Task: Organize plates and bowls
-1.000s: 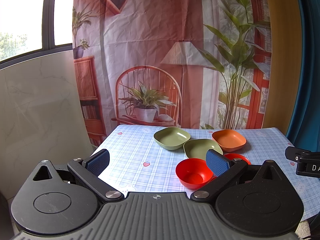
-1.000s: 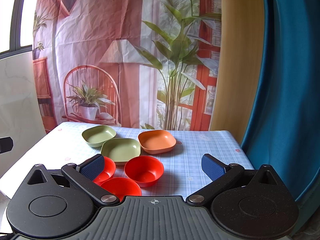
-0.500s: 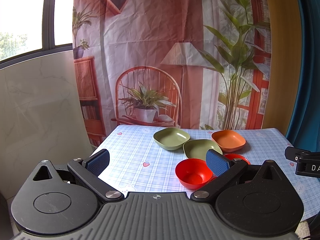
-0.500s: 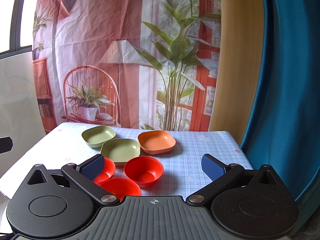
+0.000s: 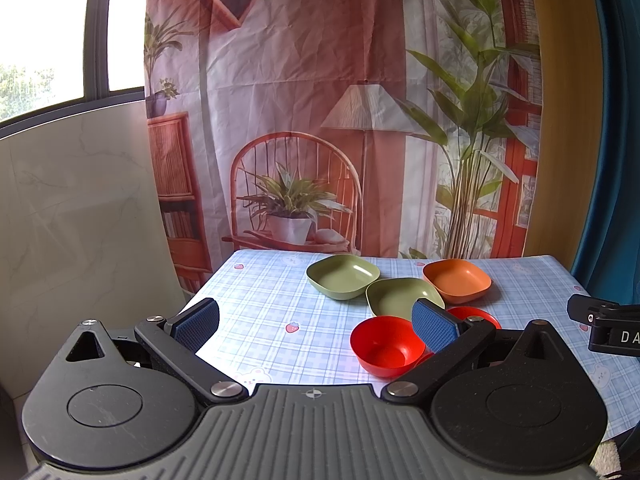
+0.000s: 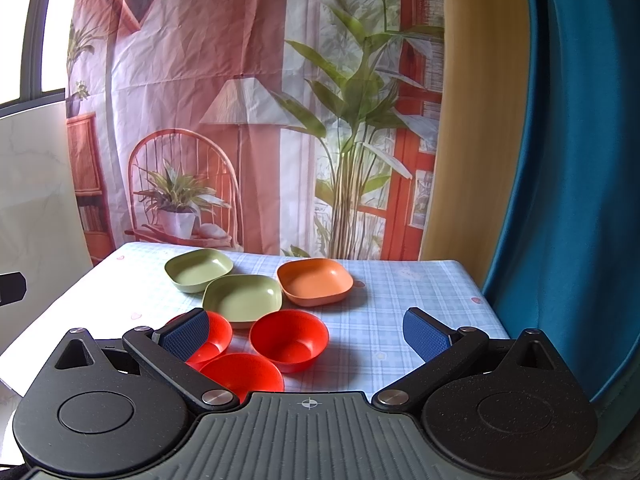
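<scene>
On the checked table [image 6: 400, 292] sit six empty dishes: two green plates [image 6: 199, 269] [image 6: 242, 295] overlapping, an orange plate [image 6: 315, 280] just beside them, and three red bowls [image 6: 289, 338] [image 6: 239, 372] [image 6: 216, 334] clustered nearer. Left gripper [image 5: 316, 320] and right gripper [image 6: 306, 330] hover above the near edge, both spread wide and holding nothing

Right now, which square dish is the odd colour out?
The orange square dish, rightmost of the three square ones at the back of the table. The other two square dishes are both green.
</scene>
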`<state>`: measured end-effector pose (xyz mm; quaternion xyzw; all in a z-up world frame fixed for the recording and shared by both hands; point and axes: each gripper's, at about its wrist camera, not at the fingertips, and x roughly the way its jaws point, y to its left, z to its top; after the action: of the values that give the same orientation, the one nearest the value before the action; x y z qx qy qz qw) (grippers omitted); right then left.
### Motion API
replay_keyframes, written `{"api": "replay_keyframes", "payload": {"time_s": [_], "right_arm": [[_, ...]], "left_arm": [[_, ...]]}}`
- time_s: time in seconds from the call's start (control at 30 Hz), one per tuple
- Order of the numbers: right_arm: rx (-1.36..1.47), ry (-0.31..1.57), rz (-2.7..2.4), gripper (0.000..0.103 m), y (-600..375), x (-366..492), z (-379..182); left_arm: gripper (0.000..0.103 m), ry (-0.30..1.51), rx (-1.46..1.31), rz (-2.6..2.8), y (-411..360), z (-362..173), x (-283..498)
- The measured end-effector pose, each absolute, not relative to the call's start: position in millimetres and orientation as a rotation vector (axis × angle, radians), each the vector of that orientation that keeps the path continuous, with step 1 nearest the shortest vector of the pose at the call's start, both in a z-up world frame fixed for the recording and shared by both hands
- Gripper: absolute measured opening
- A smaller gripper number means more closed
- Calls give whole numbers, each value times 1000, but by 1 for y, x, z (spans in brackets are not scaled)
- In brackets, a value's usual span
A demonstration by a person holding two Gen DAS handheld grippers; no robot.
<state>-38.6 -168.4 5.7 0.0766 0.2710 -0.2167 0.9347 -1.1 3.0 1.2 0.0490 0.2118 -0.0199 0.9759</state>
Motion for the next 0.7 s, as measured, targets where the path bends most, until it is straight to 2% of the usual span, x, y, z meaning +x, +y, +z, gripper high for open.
{"api": "replay_keyframes", "payload": {"time_s": [0.5, 0.7], "right_arm": [[190, 550, -405, 103, -169, -38, 4], [187, 429, -332, 103, -184, -39, 14]], "left_arm": [[103, 413, 109, -54, 1, 0, -1], [103, 335, 107, -59, 4, 8, 3]]}}
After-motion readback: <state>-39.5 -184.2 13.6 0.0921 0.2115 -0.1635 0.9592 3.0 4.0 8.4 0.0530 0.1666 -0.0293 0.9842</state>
